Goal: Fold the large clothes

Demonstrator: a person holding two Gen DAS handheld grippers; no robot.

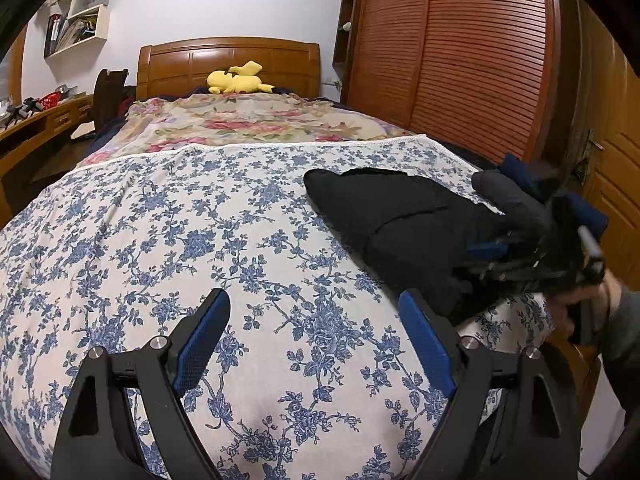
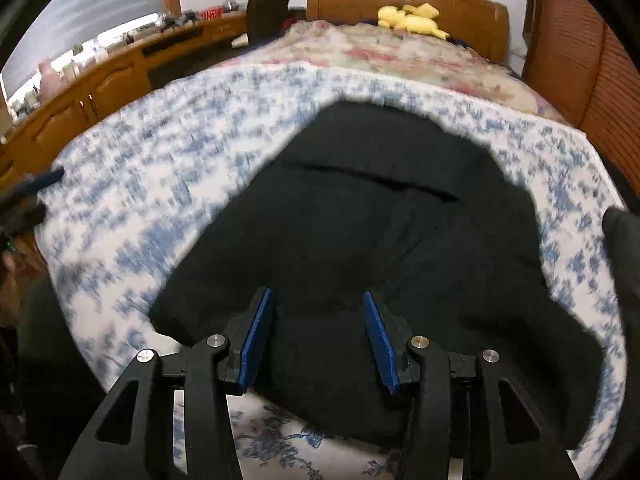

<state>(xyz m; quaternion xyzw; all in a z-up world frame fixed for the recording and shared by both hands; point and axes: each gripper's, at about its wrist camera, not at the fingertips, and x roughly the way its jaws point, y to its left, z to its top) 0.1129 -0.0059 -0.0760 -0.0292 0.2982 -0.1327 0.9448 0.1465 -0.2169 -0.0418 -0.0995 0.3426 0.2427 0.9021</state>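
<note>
A black garment [image 1: 404, 220] lies folded in a compact pile on the right part of the blue-flowered bed sheet [image 1: 200, 240]. My left gripper [image 1: 316, 304] is open and empty, low over bare sheet to the left of the garment. My right gripper [image 2: 318, 300] is open with its blue pads over the near edge of the black garment [image 2: 380, 216], gripping nothing. The right gripper also shows in the left wrist view [image 1: 520, 256], at the garment's right end. That view is blurred by motion.
A second dark garment [image 1: 516, 188] lies at the bed's right edge. A floral quilt [image 1: 256, 120] and a yellow plush toy [image 1: 238, 78] lie toward the wooden headboard [image 1: 228, 56]. A slatted wardrobe [image 1: 460, 56] stands right, a desk [image 1: 36, 124] left.
</note>
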